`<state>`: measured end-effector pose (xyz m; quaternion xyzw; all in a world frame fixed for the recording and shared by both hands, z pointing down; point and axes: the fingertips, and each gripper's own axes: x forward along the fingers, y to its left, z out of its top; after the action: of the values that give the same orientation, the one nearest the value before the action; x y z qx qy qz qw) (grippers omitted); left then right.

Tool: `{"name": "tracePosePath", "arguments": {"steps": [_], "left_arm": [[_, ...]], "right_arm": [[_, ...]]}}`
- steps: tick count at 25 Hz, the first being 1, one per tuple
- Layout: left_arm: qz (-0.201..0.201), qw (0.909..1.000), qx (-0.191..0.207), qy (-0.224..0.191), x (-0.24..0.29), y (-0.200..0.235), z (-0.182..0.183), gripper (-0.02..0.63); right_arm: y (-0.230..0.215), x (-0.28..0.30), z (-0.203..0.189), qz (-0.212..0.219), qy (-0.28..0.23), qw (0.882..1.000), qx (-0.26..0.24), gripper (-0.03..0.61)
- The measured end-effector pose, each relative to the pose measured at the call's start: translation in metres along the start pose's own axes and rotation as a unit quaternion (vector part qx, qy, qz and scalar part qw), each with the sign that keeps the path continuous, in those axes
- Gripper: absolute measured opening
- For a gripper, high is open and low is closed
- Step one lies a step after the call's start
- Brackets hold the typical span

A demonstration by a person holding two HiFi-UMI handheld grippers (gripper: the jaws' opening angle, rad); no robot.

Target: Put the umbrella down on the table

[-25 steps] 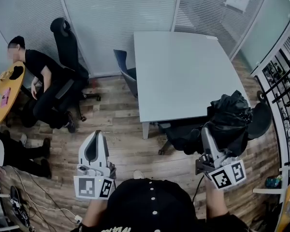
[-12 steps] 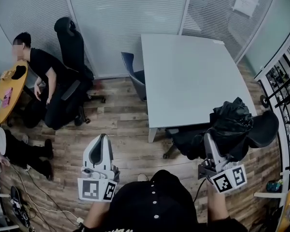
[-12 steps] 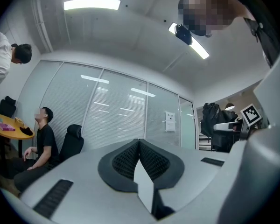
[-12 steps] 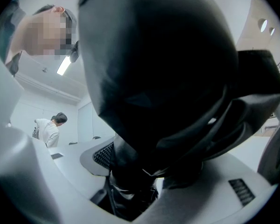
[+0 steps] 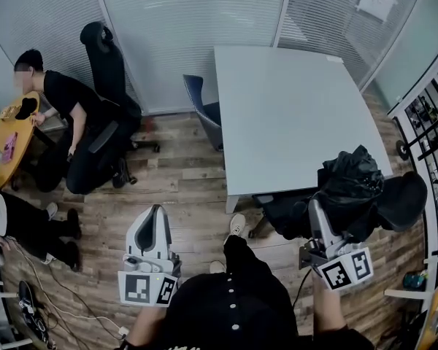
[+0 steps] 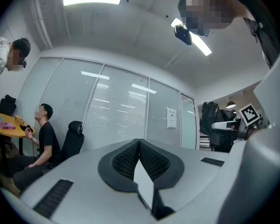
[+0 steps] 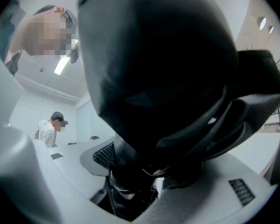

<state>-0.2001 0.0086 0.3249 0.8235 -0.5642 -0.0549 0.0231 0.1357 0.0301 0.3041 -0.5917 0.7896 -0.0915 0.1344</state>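
A black folded umbrella (image 5: 350, 187) is bunched up in my right gripper (image 5: 316, 208), just off the near right corner of the white table (image 5: 292, 108). In the right gripper view the umbrella (image 7: 154, 69) fills most of the picture. Its lower end is pinched between the jaws of the right gripper (image 7: 130, 174). My left gripper (image 5: 155, 214) hangs over the wooden floor to the left of the table. Its black pads (image 6: 126, 160) meet with nothing between them; the left gripper (image 6: 139, 148) is shut and points at the blind-covered glass wall.
A blue chair (image 5: 201, 108) stands at the table's left edge and a black office chair (image 5: 405, 195) at its near right. A seated person (image 5: 69, 115) and another black chair (image 5: 106, 57) are at the left, beside a round orange table (image 5: 7, 141). Cables (image 5: 36, 308) lie on the floor.
The view has shifted so the table lies a little further right and nearer. The holder's shoe now shows on the floor near the table leg. Both grippers keep their grip and pose.
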Motion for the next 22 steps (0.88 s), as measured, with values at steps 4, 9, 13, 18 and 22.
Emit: {"name": "tracePosePath", "arguments": {"steps": [4,9,13,18,22], "left_arm": [[-0.001,1.0000,0.007,-0.006,0.015,0.001,0.001,0.015],[-0.004,1.0000,0.003,0.003,0.077,0.019,-0.001,0.015],[-0.007,1.0000,0.003,0.000,0.111,0.022,0.004,0.015],[-0.004,1.0000,0.004,-0.002,0.146,0.027,0.005,0.015],[0.003,1.0000,0.002,0.001,0.172,0.027,0.004,0.015]], "right_arm": [[-0.008,0.014,-0.004,0.003,-0.001,1.000,0.001,0.288],[-0.029,0.072,-0.005,-0.003,0.010,1.000,0.003,0.288],[-0.045,0.100,0.002,-0.004,0.008,1.000,0.001,0.288],[-0.063,0.133,0.008,-0.001,0.006,1.000,-0.002,0.288],[-0.078,0.158,0.012,0.006,0.013,1.000,-0.003,0.288]]}}
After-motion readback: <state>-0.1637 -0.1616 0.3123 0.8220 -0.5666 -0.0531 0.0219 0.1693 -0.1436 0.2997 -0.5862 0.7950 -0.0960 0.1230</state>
